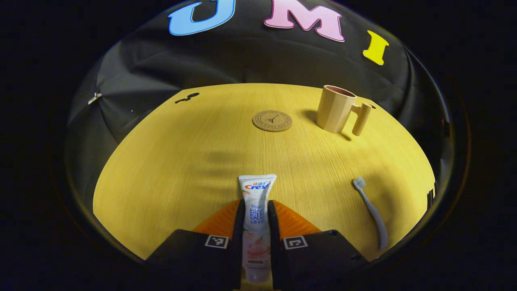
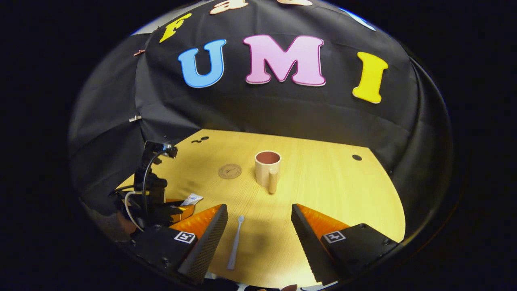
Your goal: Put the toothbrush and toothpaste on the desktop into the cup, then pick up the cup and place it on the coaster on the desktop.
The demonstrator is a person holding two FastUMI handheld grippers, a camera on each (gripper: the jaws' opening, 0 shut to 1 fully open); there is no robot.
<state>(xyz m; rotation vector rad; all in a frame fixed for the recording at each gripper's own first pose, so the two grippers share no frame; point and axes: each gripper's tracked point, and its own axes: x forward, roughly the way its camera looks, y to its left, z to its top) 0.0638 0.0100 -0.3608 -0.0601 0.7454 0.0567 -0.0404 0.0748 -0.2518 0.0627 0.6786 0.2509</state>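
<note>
Toothpaste tube point(image 1: 256, 214) clamped between left gripper point(image 1: 256, 210) fingers above the wooden desktop point(image 1: 181, 161), toothbrush point(image 2: 235, 241) lying flat between the wide-open right gripper point(image 2: 258, 220) fingers, beige cup point(image 2: 267, 166) upright just beside round coaster point(image 2: 230, 171).

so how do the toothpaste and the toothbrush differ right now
The toothpaste is clamped between the left gripper fingers; the toothbrush lies free on the table, between the open right gripper fingers. The toothpaste is a wide printed tube; the toothbrush is thin and plain. Neither is in the cup.
</note>
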